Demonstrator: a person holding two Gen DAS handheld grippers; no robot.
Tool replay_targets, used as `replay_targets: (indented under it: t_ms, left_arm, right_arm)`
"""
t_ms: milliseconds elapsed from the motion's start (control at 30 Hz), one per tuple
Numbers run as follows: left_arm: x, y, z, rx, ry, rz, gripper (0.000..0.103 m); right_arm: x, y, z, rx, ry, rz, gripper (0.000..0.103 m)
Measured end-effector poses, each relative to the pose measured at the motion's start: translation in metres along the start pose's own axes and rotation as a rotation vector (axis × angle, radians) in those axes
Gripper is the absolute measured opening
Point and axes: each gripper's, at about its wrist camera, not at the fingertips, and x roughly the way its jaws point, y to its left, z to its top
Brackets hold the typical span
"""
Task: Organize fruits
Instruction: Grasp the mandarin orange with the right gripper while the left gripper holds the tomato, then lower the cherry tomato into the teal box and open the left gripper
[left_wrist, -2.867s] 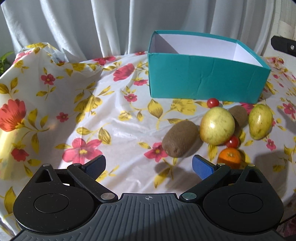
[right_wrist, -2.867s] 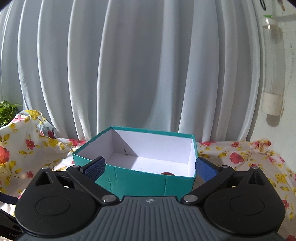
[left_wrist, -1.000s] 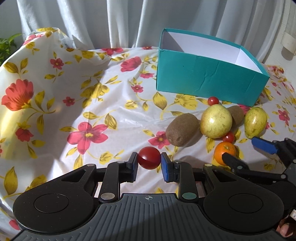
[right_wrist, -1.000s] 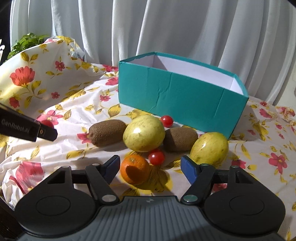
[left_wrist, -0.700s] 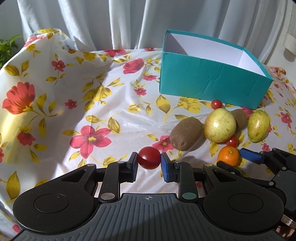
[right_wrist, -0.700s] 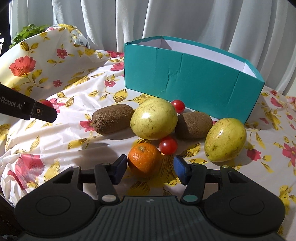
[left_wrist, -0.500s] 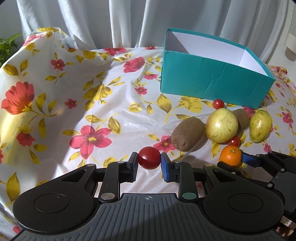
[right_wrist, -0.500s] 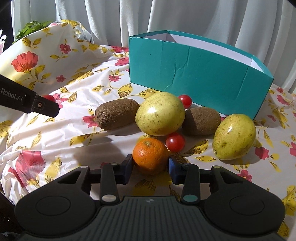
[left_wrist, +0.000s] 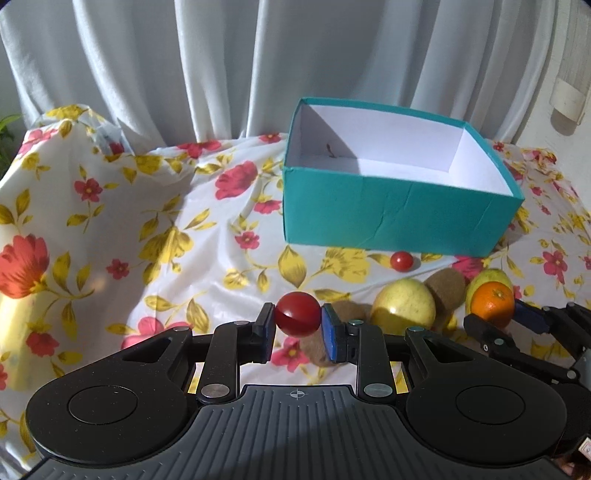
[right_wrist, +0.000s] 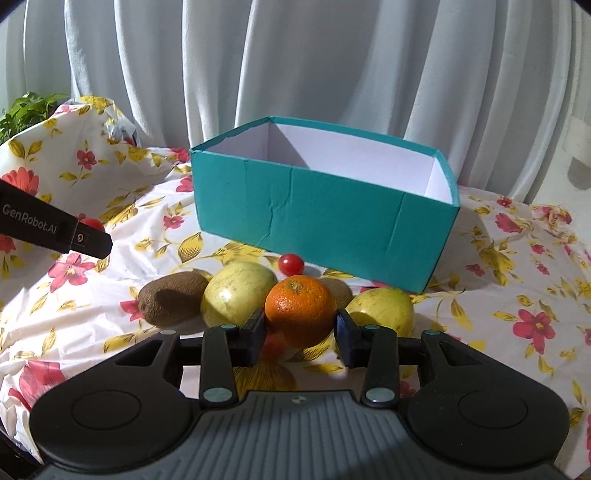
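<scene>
Floral counter cloth (left_wrist: 155, 229) lay bare left of the teal box (right_wrist: 325, 218). Left gripper (left_wrist: 298, 328) jaws pinched a tomato (left_wrist: 297, 314), right gripper (right_wrist: 300, 332) jaws an orange (right_wrist: 300, 308). Two kiwis and two green fruits sat below.

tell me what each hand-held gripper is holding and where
Left hand-held gripper pinches a red tomato by its sides; right hand-held gripper clamps the orange across its middle.

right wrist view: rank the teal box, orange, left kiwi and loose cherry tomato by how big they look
1. teal box
2. orange, though it is held in the right tongs nearer the camera, so its lead over the kiwi is unsure
3. left kiwi
4. cherry tomato
</scene>
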Motion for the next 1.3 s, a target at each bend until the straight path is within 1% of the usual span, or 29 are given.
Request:
replay_targets:
  t_ms: [133, 233, 400, 533, 767, 1000, 1300]
  left_arm:
    - [-0.007, -0.017, 0.032, 0.021, -0.079, 0.011, 0.030]
    - [-0.010, -0.029, 0.051, 0.036, -0.113, 0.014, 0.030]
    - [-0.011, -0.044, 0.074, 0.044, -0.149, 0.019, 0.030]
    - [-0.010, -0.053, 0.085, 0.049, -0.169, 0.014, 0.030]
    - [0.001, -0.067, 0.097, 0.077, -0.181, 0.015, 0.030]
    - [0.018, -0.072, 0.102, 0.088, -0.167, 0.035, 0.030]
    - [0.036, -0.073, 0.109, 0.081, -0.142, 0.032, 0.030]
  right_arm:
    - [-0.008, -0.016, 0.014, 0.032, -0.050, -0.036, 0.039]
    - [-0.013, -0.029, 0.023, 0.063, -0.076, -0.062, 0.039]
    - [-0.022, -0.047, 0.031, 0.096, -0.114, -0.107, 0.039]
    - [-0.026, -0.056, 0.032, 0.117, -0.122, -0.136, 0.039]
    - [-0.028, -0.061, 0.030, 0.135, -0.127, -0.158, 0.039]
    - [-0.028, -0.064, 0.032, 0.151, -0.140, -0.172, 0.039]
    - [-0.027, -0.067, 0.035, 0.160, -0.147, -0.189, 0.039]
